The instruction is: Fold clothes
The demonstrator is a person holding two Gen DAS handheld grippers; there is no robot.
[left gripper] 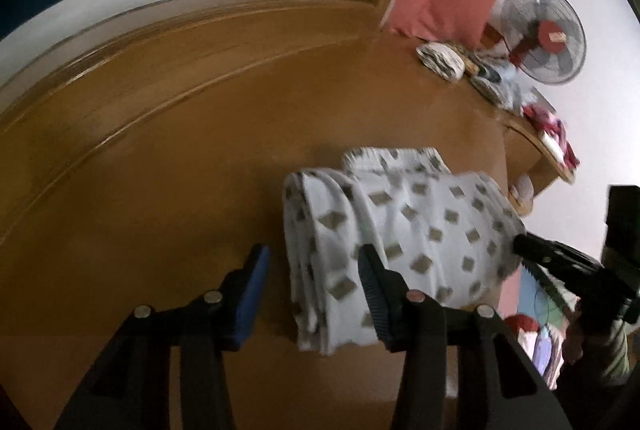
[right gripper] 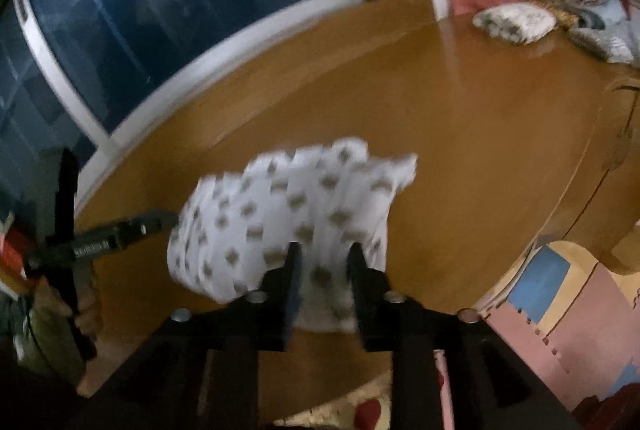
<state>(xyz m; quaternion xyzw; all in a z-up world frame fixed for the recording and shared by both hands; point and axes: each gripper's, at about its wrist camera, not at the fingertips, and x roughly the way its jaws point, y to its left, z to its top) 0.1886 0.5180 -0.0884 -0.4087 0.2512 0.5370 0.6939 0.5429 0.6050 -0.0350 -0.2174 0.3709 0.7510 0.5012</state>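
Jaws on the left gripper [left gripper: 316,270] sit half apart around the folded cloth's [left gripper: 400,230] left edge, and whether they pinch it I can't tell. Right gripper [right gripper: 324,258] looks clamped on its near-right end, on the counter [left gripper: 180,158].

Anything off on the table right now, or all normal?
Mostly normal. The white patterned garment is a tidy folded bundle on the wooden table. One oddity: a loose, unsorted pile of clothes spills along the far edge beside the fan.
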